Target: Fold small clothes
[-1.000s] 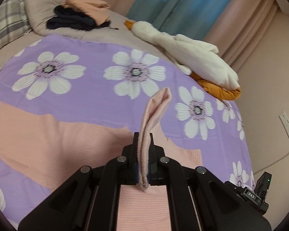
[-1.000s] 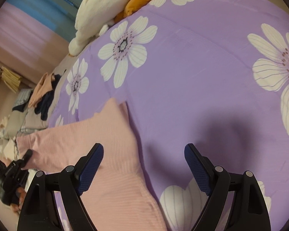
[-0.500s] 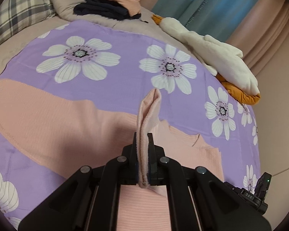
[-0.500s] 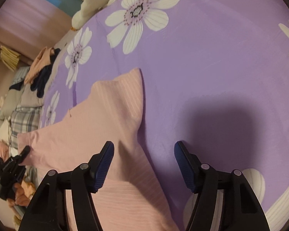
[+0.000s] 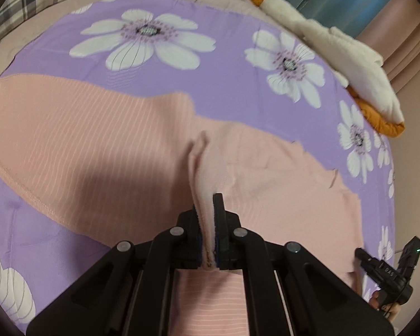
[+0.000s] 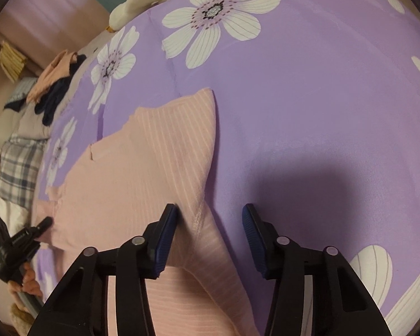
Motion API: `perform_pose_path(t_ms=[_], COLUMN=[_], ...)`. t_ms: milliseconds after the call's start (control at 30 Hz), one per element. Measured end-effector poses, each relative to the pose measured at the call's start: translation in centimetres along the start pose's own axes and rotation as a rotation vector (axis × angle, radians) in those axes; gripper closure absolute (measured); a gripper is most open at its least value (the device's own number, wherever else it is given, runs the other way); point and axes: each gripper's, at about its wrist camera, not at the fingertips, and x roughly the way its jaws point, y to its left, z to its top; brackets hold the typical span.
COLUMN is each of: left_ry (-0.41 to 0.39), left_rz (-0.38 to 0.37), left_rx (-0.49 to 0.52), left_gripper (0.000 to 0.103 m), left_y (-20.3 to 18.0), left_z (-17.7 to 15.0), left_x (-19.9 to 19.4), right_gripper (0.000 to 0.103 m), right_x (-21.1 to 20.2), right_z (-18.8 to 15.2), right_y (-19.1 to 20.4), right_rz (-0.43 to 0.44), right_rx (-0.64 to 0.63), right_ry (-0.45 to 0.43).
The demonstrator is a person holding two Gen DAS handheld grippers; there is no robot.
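A pink ribbed garment (image 5: 103,151) lies spread on the purple flowered bedspread (image 5: 224,84). My left gripper (image 5: 208,212) is shut on a fold of the garment's edge, low over the cloth. In the right wrist view the same pink garment (image 6: 142,173) lies on the bedspread (image 6: 308,112). My right gripper (image 6: 210,218) is open, its jaws standing either side of the garment's right edge. The left gripper (image 6: 44,221) shows at the far left of the right wrist view, holding the garment's other side.
A white and orange plush toy (image 5: 347,64) lies at the bed's far right. A pile of dark and peach clothes (image 6: 56,89) sits near plaid pillows (image 6: 16,168). The right gripper (image 5: 386,268) shows at the left wrist view's lower right.
My left gripper has lowered toward the bed with the fold in it, so the garment looks larger and flatter. My right gripper has come closer to the garment's right edge, its jaws narrowing.
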Motion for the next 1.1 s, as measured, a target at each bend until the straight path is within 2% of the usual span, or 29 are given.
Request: perform_pose_path(t_ms=[233, 467, 567, 733, 833, 1100], left_ry=[0.037, 0.012, 0.011, -0.011, -0.018, -0.006], left_rz=[-0.002, -0.014, -0.023, 0.004, 0.011, -0.019], left_rx=[0.040, 0.119, 0.112, 0.157, 0.178, 0.154], left_gripper=[0.092, 0.091, 0.091, 0.091, 0.091, 0.091], left_y=[1.2, 1.2, 1.3, 0.7, 0.6, 1.2], left_z=[-0.4, -0.9, -0.8, -1.2, -1.3, -1.0], left_x=[1.5, 2.0, 2.2, 2.2, 2.3, 2.4], right_gripper=[0.057, 0.057, 0.057, 0.057, 0.057, 0.057], right_x=[0.8, 1.3, 1.3, 1.6, 1.8, 1.9], right_z=[-0.2, -0.6, -0.9, -1.1, -0.8, -0.8], right_y=[1.1, 2.4, 2.7, 3.4, 3.7, 4.0], right_rz=[-0.099, -0.198, -0.226, -0.278, -0.299, -0.316], right_rx=[-0.077, -0.130, -0.134, -0.144, -0.139, -0.127], right_ry=[-0.004, -0.031, -0.049, -0.061, -0.052, -0.044])
